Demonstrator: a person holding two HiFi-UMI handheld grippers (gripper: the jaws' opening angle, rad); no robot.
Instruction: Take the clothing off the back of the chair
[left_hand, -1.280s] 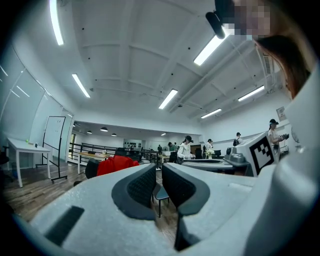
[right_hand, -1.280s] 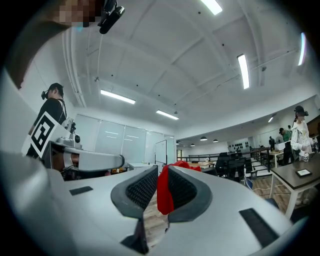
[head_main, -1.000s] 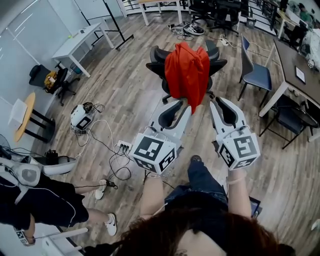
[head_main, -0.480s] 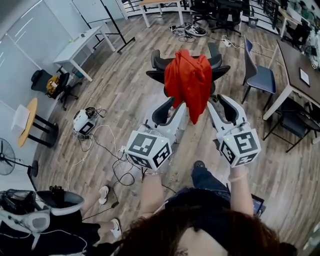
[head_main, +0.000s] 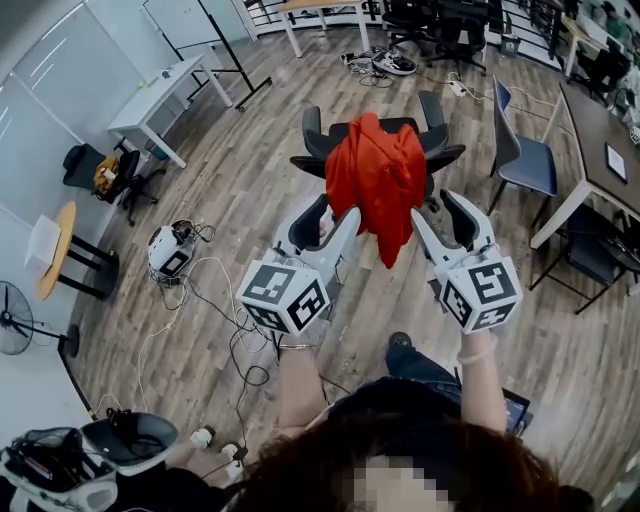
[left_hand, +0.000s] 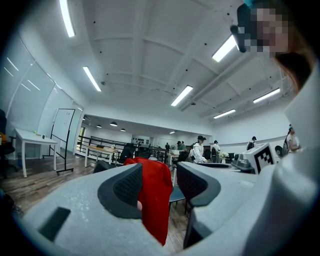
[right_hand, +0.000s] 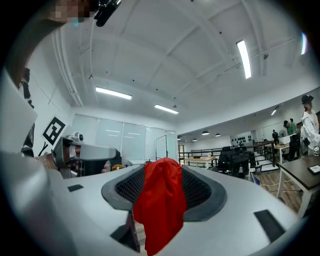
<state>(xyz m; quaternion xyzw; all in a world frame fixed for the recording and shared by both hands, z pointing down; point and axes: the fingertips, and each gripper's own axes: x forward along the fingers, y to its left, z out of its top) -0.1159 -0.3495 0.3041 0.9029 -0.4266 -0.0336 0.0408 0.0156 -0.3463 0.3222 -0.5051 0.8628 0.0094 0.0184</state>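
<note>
Wood-plank flooring is stretching across the open office, with a white table standing far off on my left. Compared with a second ago, the chair is sitting closer in front of both tools, so I am closing in on it, and both sets of jaws have just been opening. That is telling me the approach is nearly over and the grab is coming up, not yet made.

Working from the left: the left gripper is reaching out level, its jaws standing apart, its tip just beside the left edge of the red garment. Its own view is showing the cloth framed in the gap between the pads but beyond them, with nothing pinched. The red garment is hanging draped over the back of the chair, its lower hem dangling down between my two tools. The right gripper is pointing level too, jaws spread and holding nothing; its view is lining the red cloth up in the gap. Whether either tip is brushing the fabric I cannot tell. Both forearms are extending straight ahead, side by side. A blue chair is standing well off to the right.
</note>
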